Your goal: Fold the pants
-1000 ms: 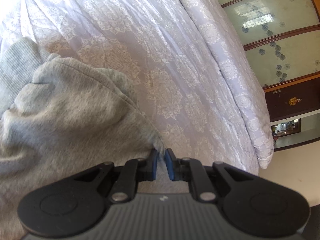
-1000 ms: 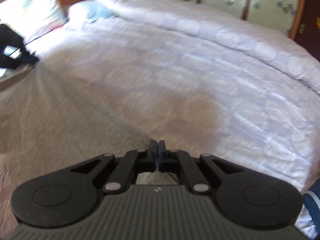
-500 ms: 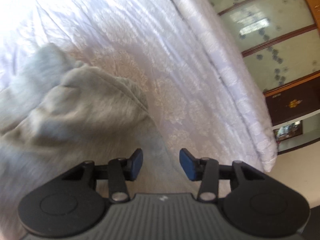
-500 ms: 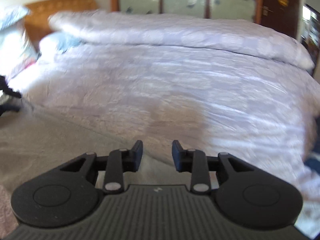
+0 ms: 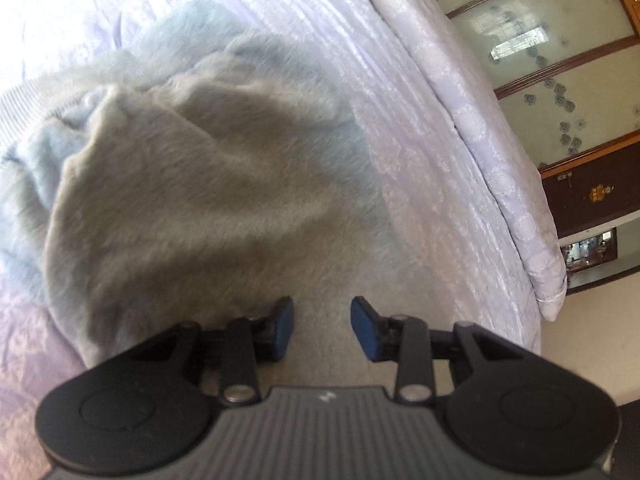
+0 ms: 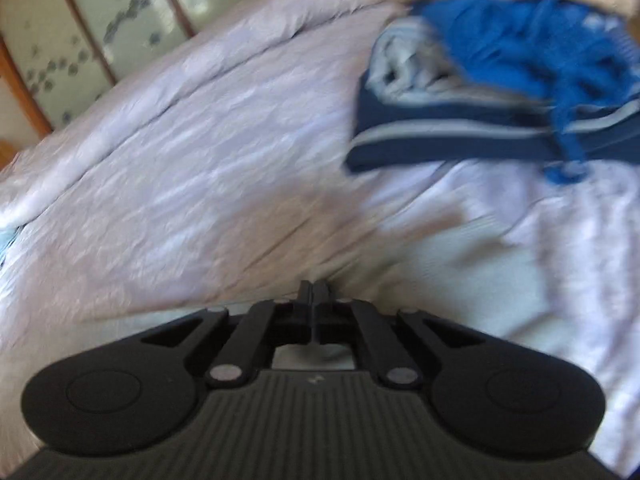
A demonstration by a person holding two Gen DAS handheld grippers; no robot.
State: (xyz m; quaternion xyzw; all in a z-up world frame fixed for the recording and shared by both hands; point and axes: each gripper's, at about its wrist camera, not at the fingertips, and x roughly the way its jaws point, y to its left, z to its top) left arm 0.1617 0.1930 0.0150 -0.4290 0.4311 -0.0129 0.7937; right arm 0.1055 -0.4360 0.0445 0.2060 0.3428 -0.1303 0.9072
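A: Which step is this?

B: Between folds, I'd judge. The left gripper (image 5: 322, 326) has its jaws apart, just been narrowing, gripping nothing; the grey pants (image 5: 192, 184) lie bunched ahead of it and to its left, on the white bedspread (image 5: 400, 80).

A: And the right?

B: The right gripper (image 6: 313, 292) has just closed, jaws together; whether cloth is caught, I can't tell. Blue clothes (image 6: 500, 80) lie ahead to its right.

A: Next?

B: Probably regrip an edge. The pants look soft, fleecy and rumpled.
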